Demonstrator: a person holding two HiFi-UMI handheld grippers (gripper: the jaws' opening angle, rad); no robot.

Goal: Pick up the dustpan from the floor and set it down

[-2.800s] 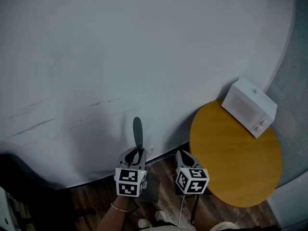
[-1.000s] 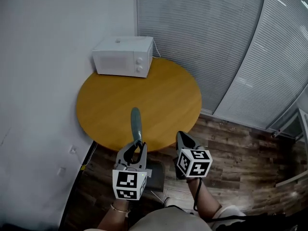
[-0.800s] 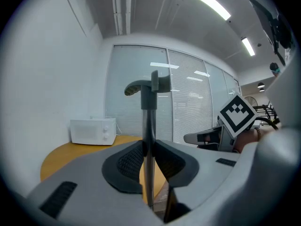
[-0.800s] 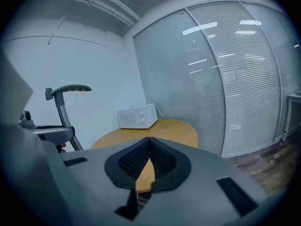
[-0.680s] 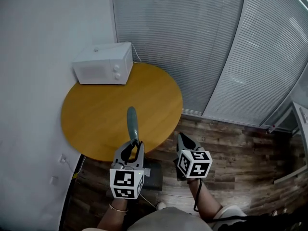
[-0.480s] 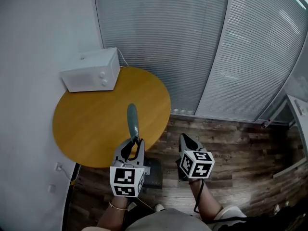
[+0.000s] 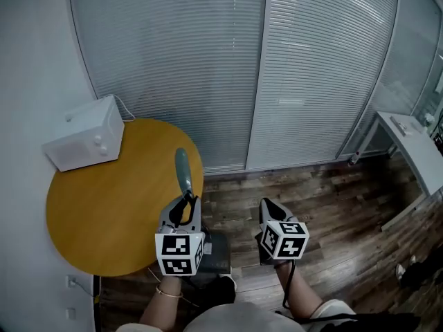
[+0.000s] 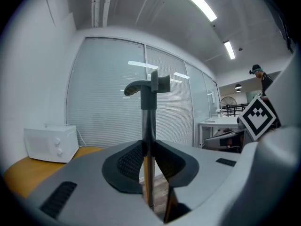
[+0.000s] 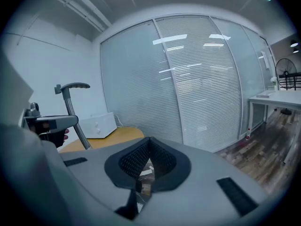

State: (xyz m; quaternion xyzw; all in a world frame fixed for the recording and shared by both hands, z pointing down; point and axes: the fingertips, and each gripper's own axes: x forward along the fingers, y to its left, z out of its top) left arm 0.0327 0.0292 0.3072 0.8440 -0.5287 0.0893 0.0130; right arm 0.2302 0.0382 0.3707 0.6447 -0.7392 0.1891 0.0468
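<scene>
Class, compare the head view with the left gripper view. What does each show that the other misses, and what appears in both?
Only the head view shows the dustpan's dark pan hanging below the left gripper, that gripper's marker cube, and the person's forearm. Only the left gripper view shows the ceiling lights, a fan, a distant person, and the gripper's pads clamped on the pole. Both show the microwave, the round table, the blinds and the pole's curved grip.
</scene>
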